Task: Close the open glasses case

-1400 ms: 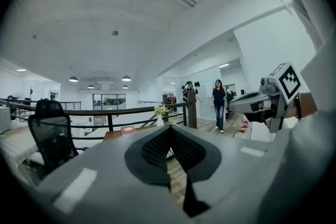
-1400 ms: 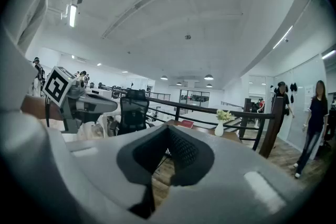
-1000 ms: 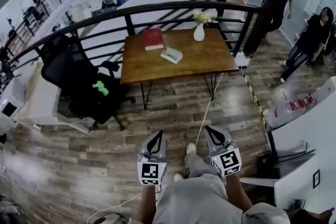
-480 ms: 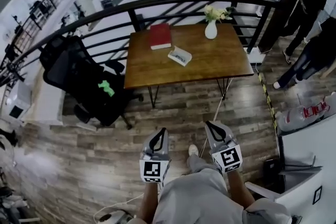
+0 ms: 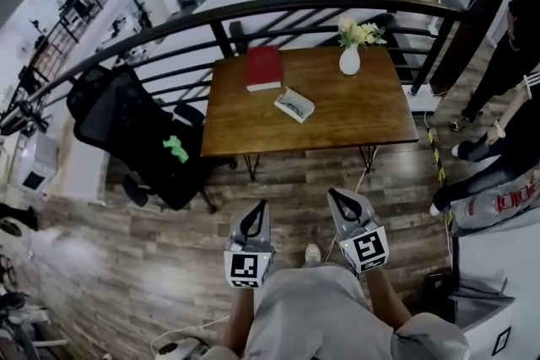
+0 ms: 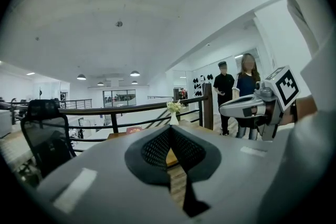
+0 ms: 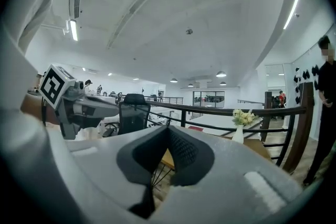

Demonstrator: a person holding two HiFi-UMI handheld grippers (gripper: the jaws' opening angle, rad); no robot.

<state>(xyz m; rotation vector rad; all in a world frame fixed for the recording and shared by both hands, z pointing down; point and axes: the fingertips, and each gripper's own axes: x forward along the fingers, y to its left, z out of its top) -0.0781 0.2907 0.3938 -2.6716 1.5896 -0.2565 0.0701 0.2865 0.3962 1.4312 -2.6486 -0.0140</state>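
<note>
A person on a mezzanine floor holds two grippers close to the body, well short of a wooden table (image 5: 354,118) where the open glasses case (image 5: 294,104) lies untouched. In the head view the case sits near the middle of the tabletop, lid up. A red book (image 5: 263,67) lies just behind it to the left, and a white vase (image 5: 349,59) of pale flowers stands behind it to the right.

The left gripper (image 5: 259,208) and the right gripper (image 5: 335,196) point toward the table from above the plank floor, side by side, the case well ahead of both and roughly between their lines. In each gripper's own view the jaws are pressed together at the tips with nothing caught between them: the left gripper (image 6: 170,129) looks toward the vase and the book, and the right gripper (image 7: 168,128) toward the table's edge (the case itself cannot be made out in either of these views).

A black office chair (image 5: 126,126) stands left of the table, and a dark curved railing (image 5: 253,10) runs behind it.
</note>
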